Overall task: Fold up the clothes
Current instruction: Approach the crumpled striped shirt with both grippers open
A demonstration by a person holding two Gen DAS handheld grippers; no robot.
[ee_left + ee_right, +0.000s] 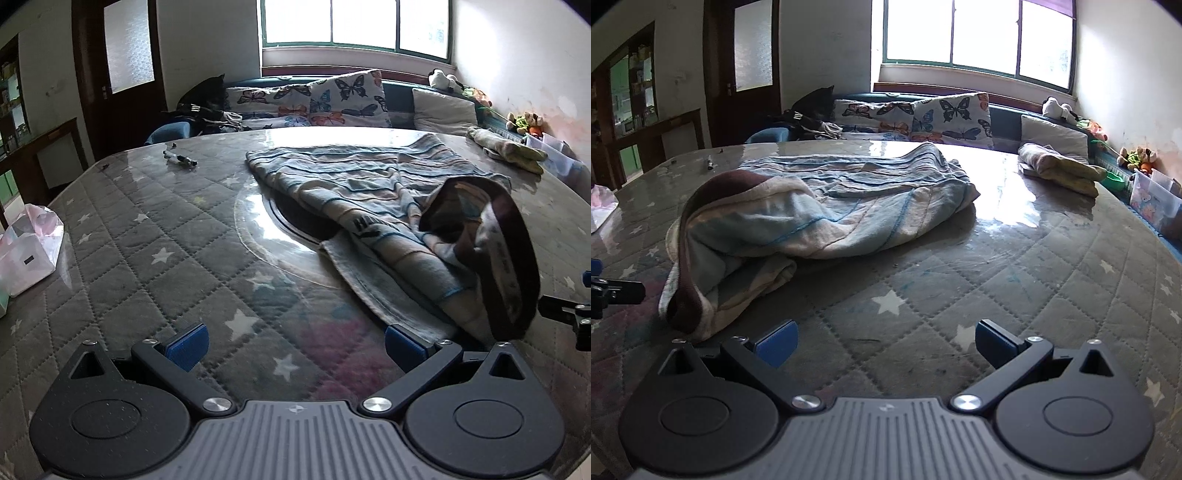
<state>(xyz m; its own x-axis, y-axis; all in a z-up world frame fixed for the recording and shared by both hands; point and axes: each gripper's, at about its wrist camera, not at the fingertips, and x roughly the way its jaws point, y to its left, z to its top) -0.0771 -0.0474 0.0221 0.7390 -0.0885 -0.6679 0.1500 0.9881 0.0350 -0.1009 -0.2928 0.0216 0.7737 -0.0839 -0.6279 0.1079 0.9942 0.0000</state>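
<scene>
A light blue striped garment (373,192) with a dark brown collar lies rumpled on the glass-covered quilted table (147,240). In the right wrist view the same garment (831,206) spreads across the middle, its brown-edged end bunched at the near left. My left gripper (295,349) is open just above the table, its right blue pad at the garment's near edge, nothing between the fingers. My right gripper (886,341) is open over bare table (1034,277), to the right of the bunched end. Each gripper shows at the edge of the other's view.
A folded yellowish cloth (1060,166) lies at the far right. A pen-like item (179,158) rests far left. A white and pink bag (29,251) stands at the left edge. A sofa with butterfly cushions (332,98) is behind the table; clear boxes (1156,199) stand at the right.
</scene>
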